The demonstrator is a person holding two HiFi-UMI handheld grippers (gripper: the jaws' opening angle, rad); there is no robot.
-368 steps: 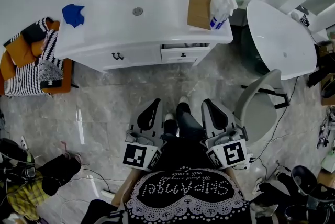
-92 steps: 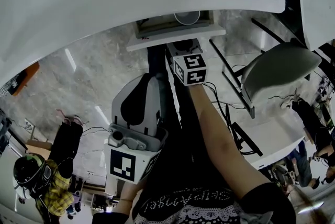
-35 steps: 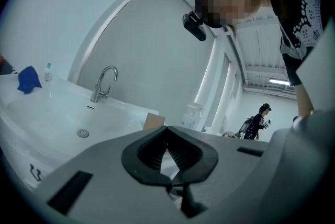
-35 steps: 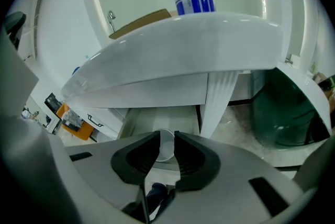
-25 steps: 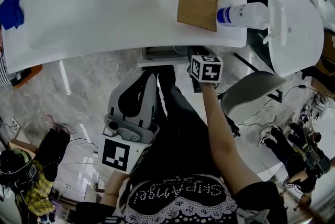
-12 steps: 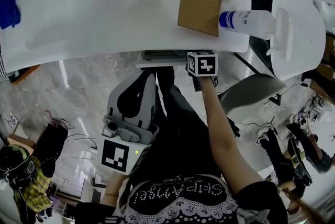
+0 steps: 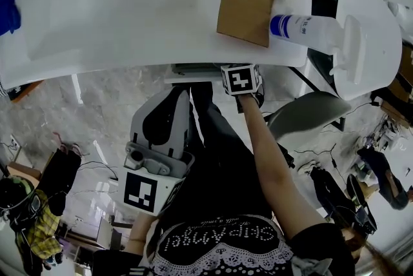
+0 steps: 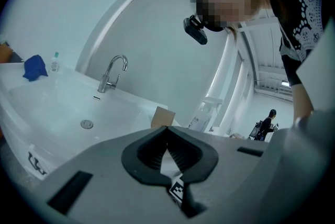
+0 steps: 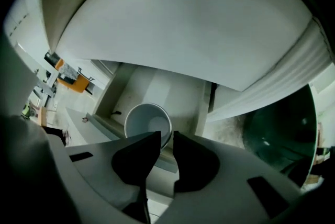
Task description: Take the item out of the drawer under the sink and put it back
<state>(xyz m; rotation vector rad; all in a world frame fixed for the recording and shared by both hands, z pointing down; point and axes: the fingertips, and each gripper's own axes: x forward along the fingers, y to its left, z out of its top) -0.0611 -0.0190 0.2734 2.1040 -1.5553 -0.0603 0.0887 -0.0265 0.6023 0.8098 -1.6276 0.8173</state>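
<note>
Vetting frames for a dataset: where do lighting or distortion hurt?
Head view: sink top glares near-white, edge bowed. Left gripper view: strong fisheye, dark corners. Right gripper view: shadowed, but the cup in the drawer reads clearly.

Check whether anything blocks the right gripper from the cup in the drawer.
Nothing visible does. The right gripper points down into the open drawer, jaws apart, and the white cup sits just beyond its tips.
</note>
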